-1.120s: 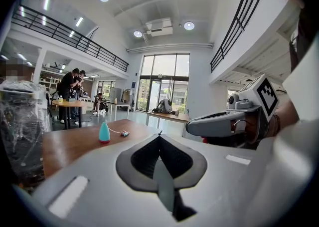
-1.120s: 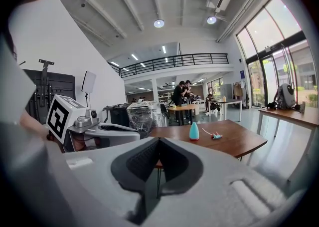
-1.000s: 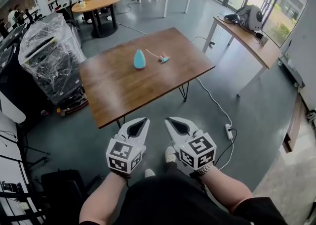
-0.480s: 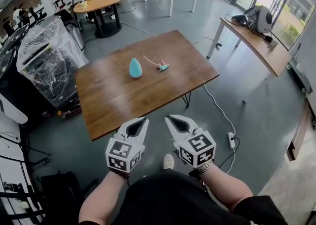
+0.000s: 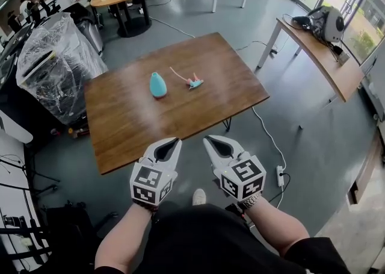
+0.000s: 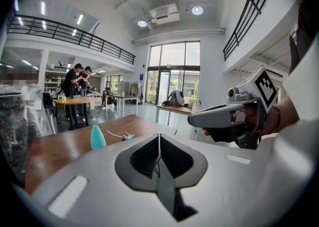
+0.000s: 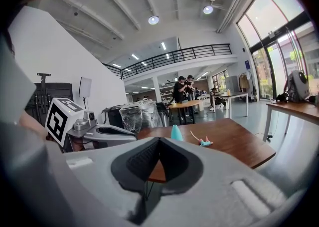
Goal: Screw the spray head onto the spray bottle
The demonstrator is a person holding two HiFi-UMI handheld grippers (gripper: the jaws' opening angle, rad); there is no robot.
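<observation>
Grey concrete floor surrounds a brown wooden table (image 5: pixel 120 128). On its far half the teal teardrop-shaped spray bottle (image 5: pixel 157 85) stands upright. The pink-and-teal spray head (image 5: pixel 194 81) lies near it on the right, not touching it. You hold your left gripper (image 5: pixel 174 142) and right gripper (image 5: pixel 210 140) side by side at the table's near edge, well apart from both. Each has its jaws pressed together on nothing.

The spray bottle (image 5: pixel 158 85) stands on the desk (image 5: pixel 132 128), toward its far side. The spray head (image 5: pixel 194 81) lies near it on the right, apart. The left gripper (image 5: pixel 174 141) and right gripper (image 5: pixel 208 140) hang side by side before the desk's near edge.
</observation>
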